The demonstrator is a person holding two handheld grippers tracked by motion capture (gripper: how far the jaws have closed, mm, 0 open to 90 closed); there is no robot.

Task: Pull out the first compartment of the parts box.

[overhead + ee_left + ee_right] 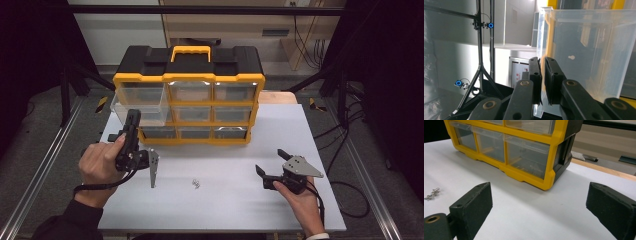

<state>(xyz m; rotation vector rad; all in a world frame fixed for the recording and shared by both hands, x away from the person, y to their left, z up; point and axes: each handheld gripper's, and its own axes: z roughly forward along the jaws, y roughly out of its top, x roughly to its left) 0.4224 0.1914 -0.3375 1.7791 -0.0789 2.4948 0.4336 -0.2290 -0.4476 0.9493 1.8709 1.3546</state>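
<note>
My left tongs (pixel 542 80) pinch the drawer (pixel 584 50) wall, pulled out of the organizer (pixel 189 97). Right tongs (pixel 541 210) gape empty; screws (pixel 196 184) wait on the table (pixel 225 200).

The organizer (pixel 189 95) stands at the counter's (pixel 225 210) back edge, its upper left drawer (pixel 137 109) pulled out. Screws (pixel 196 184) lie mid-counter, toward the front edge.
</note>
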